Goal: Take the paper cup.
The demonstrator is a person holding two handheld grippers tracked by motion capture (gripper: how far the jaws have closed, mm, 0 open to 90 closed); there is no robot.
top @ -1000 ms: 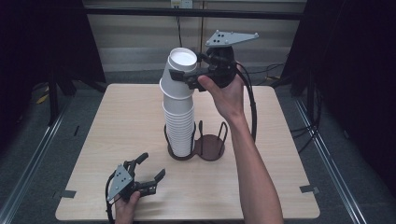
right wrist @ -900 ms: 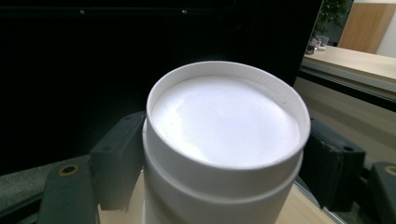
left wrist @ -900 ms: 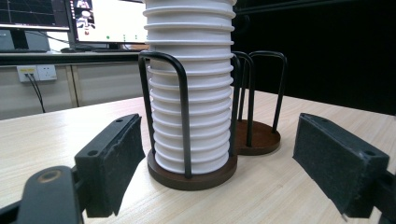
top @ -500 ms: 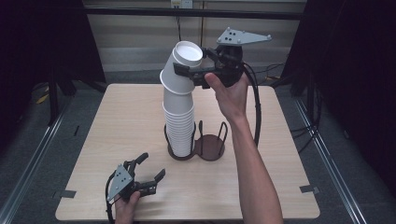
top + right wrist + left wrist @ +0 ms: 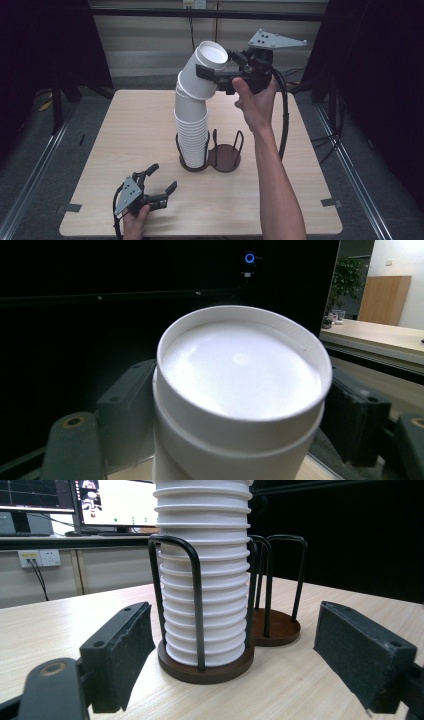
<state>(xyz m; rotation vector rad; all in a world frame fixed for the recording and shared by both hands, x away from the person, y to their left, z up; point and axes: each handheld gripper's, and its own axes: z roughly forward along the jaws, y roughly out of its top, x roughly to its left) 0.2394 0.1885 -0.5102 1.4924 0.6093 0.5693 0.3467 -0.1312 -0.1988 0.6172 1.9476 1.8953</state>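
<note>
1. The top cup of a white stack, standing in a wire holder on the tabletop, is clamped by the right gripper and tilted sideways.
2. The left gripper is rested apart, empty.
3. Judged next: the cup is pulled free.

A light wooden table with rounded corners fills the middle of the high view, standing on grey carpet floor. Metal rails run along the floor at the left and right of the frame. Black curtains hang at the upper left and upper right. A pale panelled wall lies across the top centre, with a socket and cables. In the left gripper view, monitors glow at the upper left above a wall socket. In the right gripper view, a potted plant and wooden door sit at the upper right.
</note>
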